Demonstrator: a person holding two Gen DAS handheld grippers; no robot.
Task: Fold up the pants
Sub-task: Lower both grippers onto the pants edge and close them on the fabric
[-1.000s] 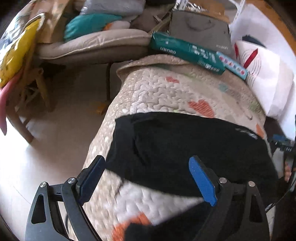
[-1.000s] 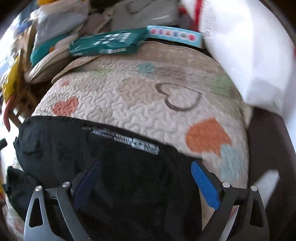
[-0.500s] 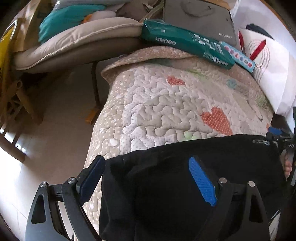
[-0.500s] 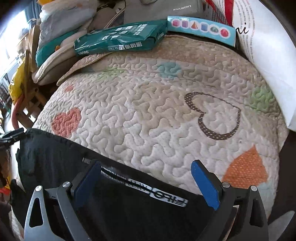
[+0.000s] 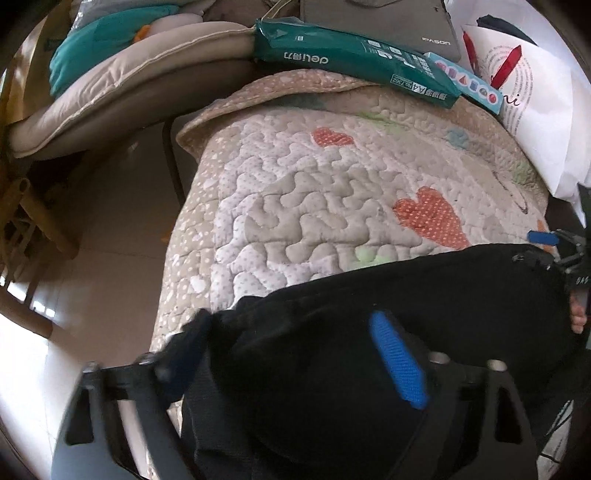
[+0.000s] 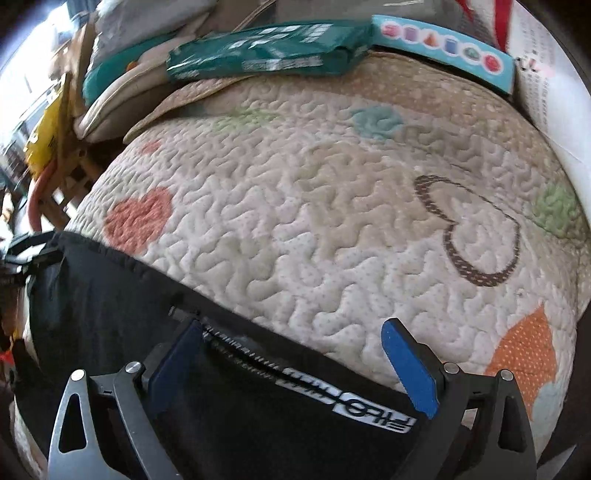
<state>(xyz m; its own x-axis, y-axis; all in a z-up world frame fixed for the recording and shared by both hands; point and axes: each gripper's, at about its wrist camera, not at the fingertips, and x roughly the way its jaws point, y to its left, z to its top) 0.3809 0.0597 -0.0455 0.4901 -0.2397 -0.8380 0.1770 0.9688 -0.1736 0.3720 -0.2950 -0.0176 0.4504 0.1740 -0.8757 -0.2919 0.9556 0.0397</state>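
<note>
Black pants lie across the near end of a quilted heart-patterned cover. My left gripper is open, its blue-padded fingers straddling the pants' left edge. In the right wrist view the pants show a white printed logo strip along their far edge. My right gripper is open over that edge. The right gripper's tip shows at the right edge of the left wrist view.
A green paper pack, a light-blue box and a grey bag lie at the cover's far end. A white bag stands to the right. A cushioned chair and floor are left.
Both grippers have drawn back toward the near end, so the pants now sit lower in both views with more quilt visible beyond. Both stayed open.
</note>
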